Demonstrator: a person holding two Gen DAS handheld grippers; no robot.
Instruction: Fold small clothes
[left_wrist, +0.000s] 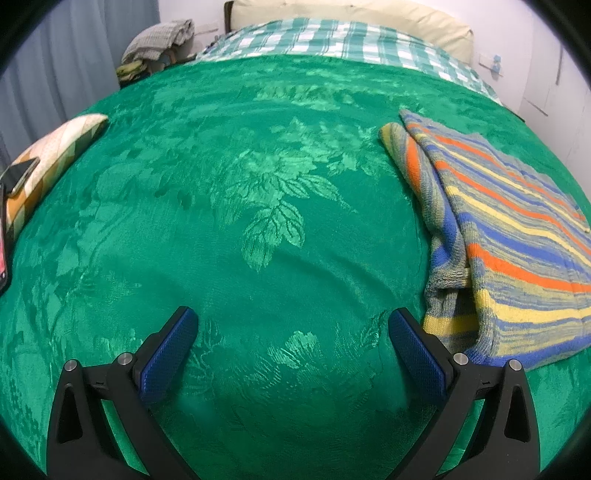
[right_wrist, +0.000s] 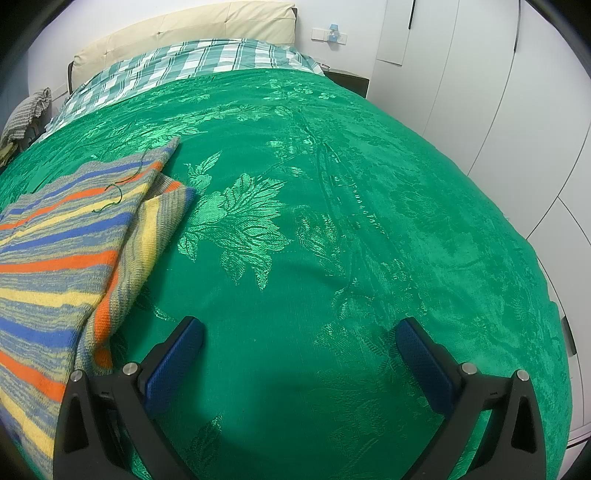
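1. left wrist view: the left gripper (left_wrist: 293, 341) hangs over the bed (left_wrist: 236, 206) with its jaws wide and nothing between them. the jumper (left_wrist: 506, 236), a striped knit, lies to the right of it, spread on the green cover with one sleeve doubled along its near edge. the right jaw is just beside the jumper's lower corner, though i cannot tell whether it touches.
2. also here: a cushion (left_wrist: 55, 158) sits at the far left edge of the bed, with a phone (left_wrist: 22, 173) on it, well apart from the jumper.
3. right wrist view: the right gripper (right_wrist: 299, 350) is also wide and empty, over bare cover. the jumper (right_wrist: 62, 251) lies to its left, a sleeve lying beside the left jaw.
4. handling, as i judge it: the knit looks soft, light and floppy, not slippery; it will sag and stretch if lifted by one point. best taken at two corners or along the hem, pinching both layers.
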